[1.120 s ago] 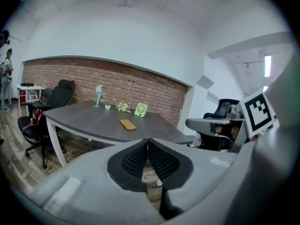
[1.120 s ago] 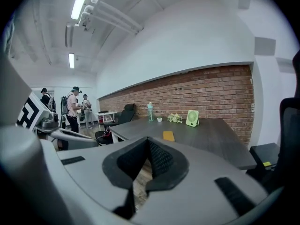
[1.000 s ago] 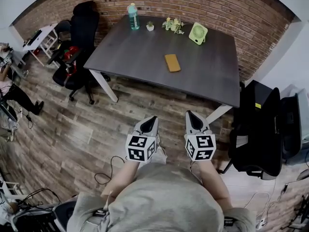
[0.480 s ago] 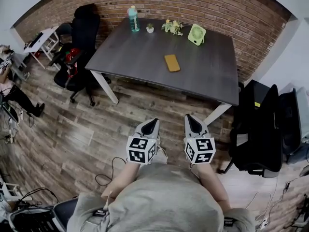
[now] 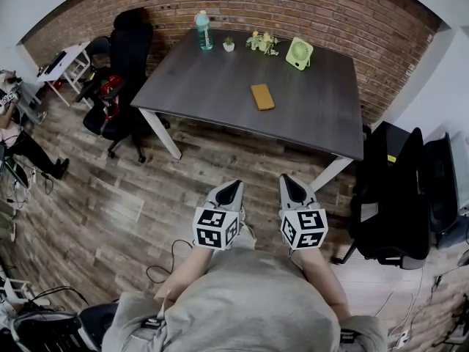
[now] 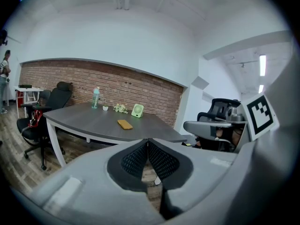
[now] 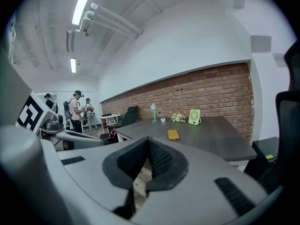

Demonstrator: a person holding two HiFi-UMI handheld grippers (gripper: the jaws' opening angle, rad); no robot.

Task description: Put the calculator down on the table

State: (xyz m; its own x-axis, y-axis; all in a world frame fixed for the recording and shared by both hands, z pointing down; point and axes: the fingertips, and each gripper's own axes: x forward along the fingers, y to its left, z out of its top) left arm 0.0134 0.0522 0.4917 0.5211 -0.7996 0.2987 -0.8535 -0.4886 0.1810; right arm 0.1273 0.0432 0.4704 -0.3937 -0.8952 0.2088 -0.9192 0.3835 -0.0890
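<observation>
The calculator (image 5: 261,96) is a flat orange-yellow slab lying on the dark grey table (image 5: 212,79), apart from both grippers. It also shows in the left gripper view as the calculator (image 6: 124,124) and in the right gripper view as the calculator (image 7: 173,134). My left gripper (image 5: 229,188) and right gripper (image 5: 289,182) hang side by side over the wooden floor, well short of the table's near edge. Each points toward the table. The left gripper (image 6: 148,141) is shut with nothing between its pads. So is the right gripper (image 7: 148,140).
A water bottle (image 5: 203,28), a small pot (image 5: 229,43), flowers (image 5: 262,39) and a green fan (image 5: 300,51) stand along the table's far edge by the brick wall. A black office chair (image 5: 121,64) stands left of the table, another black chair (image 5: 392,196) to my right. Cables lie on the floor.
Both grippers sit very slightly lower in the head view. Nothing was taken hold of or let go, and the calculator has not moved.
</observation>
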